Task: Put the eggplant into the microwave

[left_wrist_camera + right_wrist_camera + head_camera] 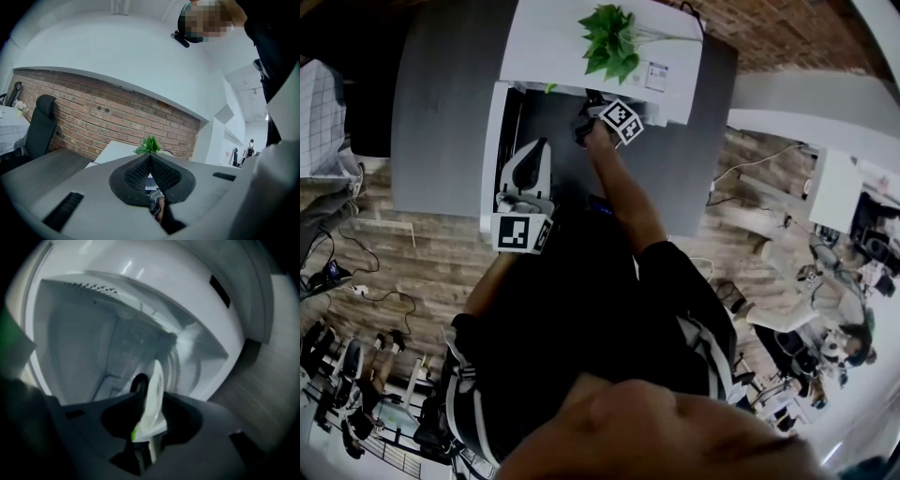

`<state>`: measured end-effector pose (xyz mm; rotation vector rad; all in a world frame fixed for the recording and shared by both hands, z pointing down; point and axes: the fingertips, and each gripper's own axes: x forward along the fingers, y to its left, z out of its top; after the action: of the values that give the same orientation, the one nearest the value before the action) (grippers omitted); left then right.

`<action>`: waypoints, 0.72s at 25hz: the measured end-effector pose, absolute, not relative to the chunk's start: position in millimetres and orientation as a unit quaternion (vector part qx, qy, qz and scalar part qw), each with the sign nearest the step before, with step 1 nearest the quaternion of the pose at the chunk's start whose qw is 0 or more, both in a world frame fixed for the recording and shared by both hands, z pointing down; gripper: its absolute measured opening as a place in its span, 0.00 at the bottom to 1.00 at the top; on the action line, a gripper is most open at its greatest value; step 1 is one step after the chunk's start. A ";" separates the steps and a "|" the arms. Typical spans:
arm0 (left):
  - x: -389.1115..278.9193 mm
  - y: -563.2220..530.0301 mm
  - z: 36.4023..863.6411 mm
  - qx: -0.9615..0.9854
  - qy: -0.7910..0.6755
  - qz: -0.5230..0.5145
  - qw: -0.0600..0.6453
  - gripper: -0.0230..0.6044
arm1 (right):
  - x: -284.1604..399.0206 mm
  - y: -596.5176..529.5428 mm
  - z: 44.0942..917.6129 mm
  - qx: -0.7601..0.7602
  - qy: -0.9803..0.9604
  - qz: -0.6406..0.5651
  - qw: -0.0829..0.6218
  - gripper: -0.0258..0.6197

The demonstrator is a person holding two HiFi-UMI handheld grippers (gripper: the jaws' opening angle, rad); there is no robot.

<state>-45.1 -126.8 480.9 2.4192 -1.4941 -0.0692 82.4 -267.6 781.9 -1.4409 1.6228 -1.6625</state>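
1. Right gripper (pixel 151 390): this one is reached into the open microwave (pixel 79 343), which sits at 12 o'clock from me in the head view. The gripper points slightly downward, so the load sits low over the cavity floor and not up near the ceiling vents.

2. Jaw state, right: the jaws stand apart. A pale object with a green tip and a dark curved part at its 11 o'clock sits between them. I judge it to be the eggplant (pixel 152 404), though the cavity light washes out its colour. The pads do not appear to press on it. I read this as the release step, with the eggplant already inside the cavity. I cannot tell whether it rests on the floor.

3. Left gripper (pixel 150 159): the jaws are closed together with nothing visible between the pads. In the head view it lies at 10 o'clock from me, just beside the inner face of the open door (pixel 492 150). I cannot tell whether it touches. I judge that it is parked there so the door cannot swing back onto my right arm.

4. Surroundings: the plant (pixel 609 37) stands on top of the microwave, clear of the opening. The microwave sits on the grey table (pixel 441 112).

5. Remaining work, as judged: draw the right gripper straight out without dragging the eggplant along.
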 end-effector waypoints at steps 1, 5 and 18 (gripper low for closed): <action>-45.0 -126.5 480.6 0.841 -0.519 -0.024 0.148 0.09 | 83.5 -267.1 781.9 -0.520 0.583 -0.592 0.198 0.24; -44.5 -125.4 479.9 0.842 -0.519 -0.026 0.148 0.09 | 87.6 -264.7 782.2 -0.532 0.595 -0.578 0.169 0.27; -44.2 -124.7 483.8 0.842 -0.517 -0.025 0.156 0.09 | 86.0 -260.0 783.0 -0.584 0.662 -0.471 -0.015 0.29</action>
<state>-44.2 -124.7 483.8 2.4100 -1.4791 -0.0726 86.0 -260.0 783.0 -1.8511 2.0981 -1.4929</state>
